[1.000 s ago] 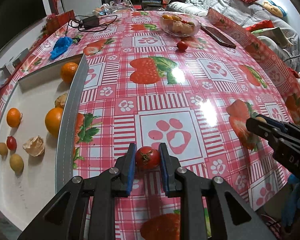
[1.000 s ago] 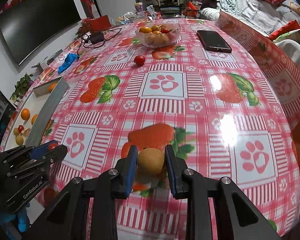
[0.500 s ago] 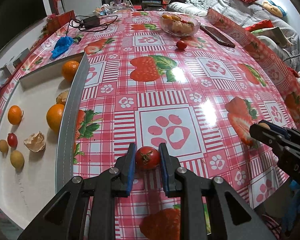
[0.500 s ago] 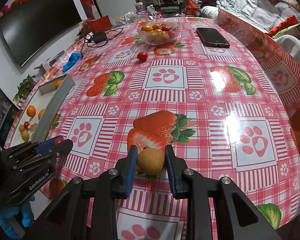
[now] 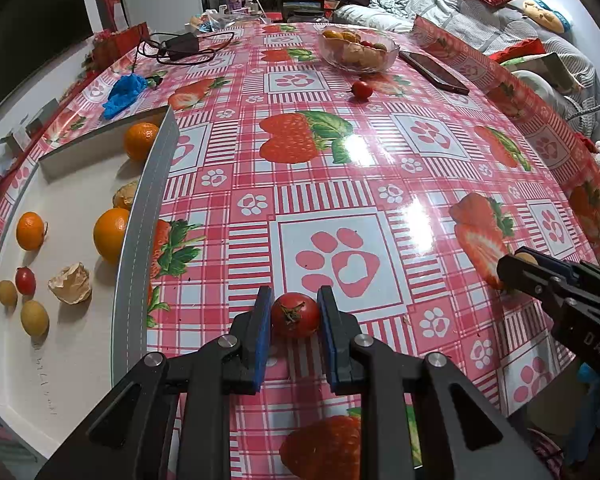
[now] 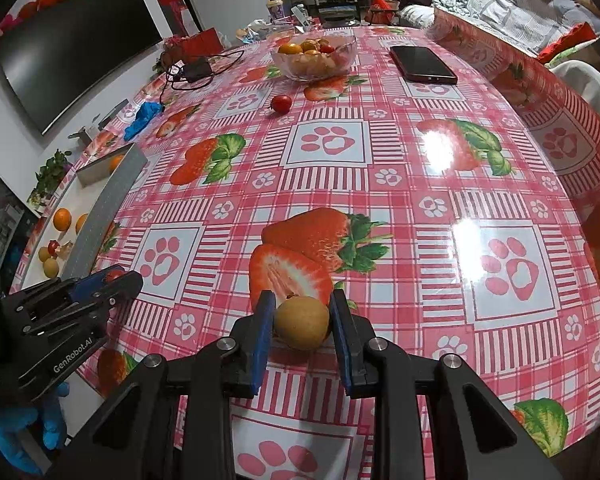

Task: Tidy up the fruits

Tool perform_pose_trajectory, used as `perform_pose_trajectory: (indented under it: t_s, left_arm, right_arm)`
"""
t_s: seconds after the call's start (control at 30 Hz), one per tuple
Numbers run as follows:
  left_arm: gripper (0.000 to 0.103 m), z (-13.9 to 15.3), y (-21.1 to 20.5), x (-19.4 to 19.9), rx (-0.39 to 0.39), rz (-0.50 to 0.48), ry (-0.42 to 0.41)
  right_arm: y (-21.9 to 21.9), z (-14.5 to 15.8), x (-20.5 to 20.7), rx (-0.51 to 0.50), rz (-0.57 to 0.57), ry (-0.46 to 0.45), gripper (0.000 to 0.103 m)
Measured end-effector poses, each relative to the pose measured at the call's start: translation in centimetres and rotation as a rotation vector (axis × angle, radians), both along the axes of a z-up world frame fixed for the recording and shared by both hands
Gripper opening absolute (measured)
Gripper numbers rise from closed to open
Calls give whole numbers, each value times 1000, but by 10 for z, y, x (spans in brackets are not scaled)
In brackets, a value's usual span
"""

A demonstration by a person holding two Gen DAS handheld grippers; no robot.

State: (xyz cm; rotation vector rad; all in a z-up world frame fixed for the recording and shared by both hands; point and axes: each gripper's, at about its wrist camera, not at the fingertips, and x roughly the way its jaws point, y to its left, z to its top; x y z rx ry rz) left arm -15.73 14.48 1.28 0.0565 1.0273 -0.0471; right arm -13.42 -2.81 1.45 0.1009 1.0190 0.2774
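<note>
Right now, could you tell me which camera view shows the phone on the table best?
The right wrist view: the phone lies fully visible, dark screen up, to the right of the glass bowl. The left wrist view shows it too, but slimmer and at a steeper angle.

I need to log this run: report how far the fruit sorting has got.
Done: oranges, small yellow fruits and a cherry tomato lie in the white tray. In hand: left gripper holds a red tomato, right gripper a yellow-brown fruit. Left: a loose tomato beside the glass bowl.
</note>
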Motion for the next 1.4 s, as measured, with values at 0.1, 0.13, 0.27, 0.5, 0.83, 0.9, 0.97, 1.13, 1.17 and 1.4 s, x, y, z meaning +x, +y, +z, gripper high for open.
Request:
perform_pose_trajectory:
  t_s: [0.1, 0.13, 0.27, 0.5, 0.83, 0.9, 0.97, 1.13, 1.17, 1.4]
  left_arm:
    - [24, 0, 0, 0, 1, 0, 0]
    - [24, 0, 0, 0, 2, -1, 0]
    - [24, 0, 0, 0, 0, 0, 1]
    - [24, 0, 1, 0, -15, -2, 4]
    - [24, 4, 13, -4, -97, 3, 28]
    - [24, 6, 13, -7, -102, -1, 26]
    - [24, 9, 12, -9, -110, -7, 24]
    - [24, 18, 6, -12, -125, -45, 11]
    - [24, 20, 4, -13, -127, -57, 10]
    - [24, 30, 10, -20, -142, -77, -16]
  right_arm:
    - [0, 0, 0, 1, 0, 0, 29]
    - [0, 0, 0, 2, 0, 0, 29]
    - [-2, 0, 0, 16, -4, 2, 29]
    - [-6, -1, 0, 45, -9, 15, 29]
    - [-19, 0, -2, 87, -36, 33, 29]
    - [-20, -1, -2, 92, -40, 35, 29]
    - [-22, -1, -2, 96, -44, 37, 29]
    - [-25, 0, -3, 98, -50, 45, 29]
    - [-25, 0, -3, 97, -51, 47, 29]
    - [-22, 4, -3, 100, -55, 59, 29]
